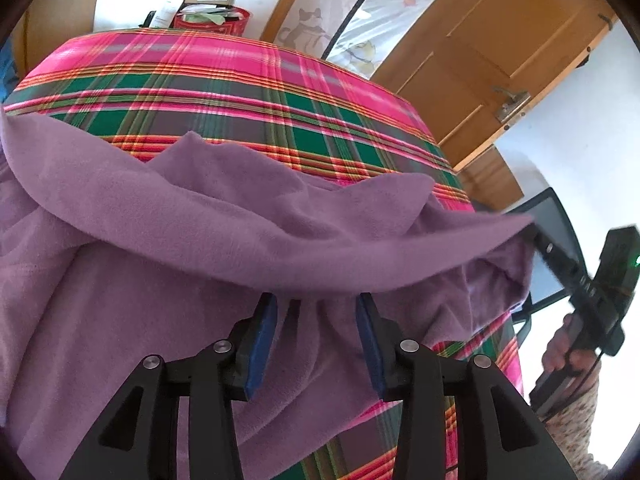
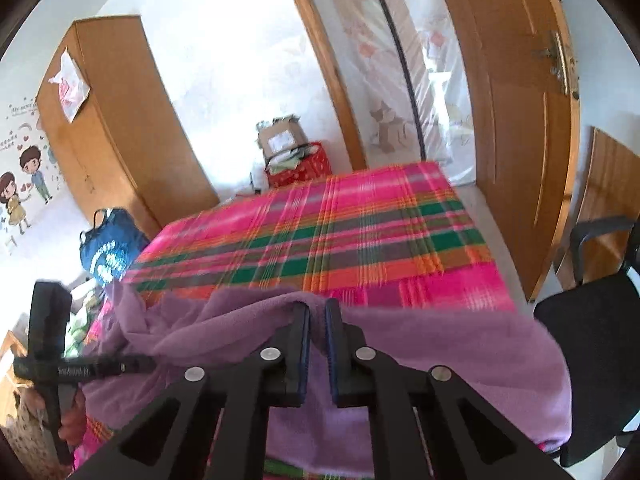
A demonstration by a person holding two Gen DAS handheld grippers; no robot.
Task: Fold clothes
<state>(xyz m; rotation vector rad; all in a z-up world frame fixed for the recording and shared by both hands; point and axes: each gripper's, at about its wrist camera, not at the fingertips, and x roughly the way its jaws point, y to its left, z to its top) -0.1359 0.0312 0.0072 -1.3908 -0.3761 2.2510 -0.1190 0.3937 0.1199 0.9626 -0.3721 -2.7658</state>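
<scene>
A purple fleece garment [image 1: 224, 216] lies rumpled across the near half of a table covered with a pink and green plaid cloth [image 1: 224, 84]. My left gripper [image 1: 316, 316] is open, its blue pads [image 1: 264, 332] wide apart, with their tips under a raised fold of the fleece. My right gripper [image 2: 318, 320] is shut on an edge of the purple garment [image 2: 440, 344] and lifts it over the table's near right side. From the left wrist, the right gripper [image 1: 560, 256] shows at the far right, pulling a corner of the fleece taut.
A black chair [image 2: 592, 340] stands right of the table. A wooden door [image 2: 516, 128] and a curtained doorway are behind. A red box [image 2: 304, 166] with a cardboard box sits past the far edge. A blue bag [image 2: 108, 248] is at the left. A person's hand [image 1: 568, 344] holds the right gripper.
</scene>
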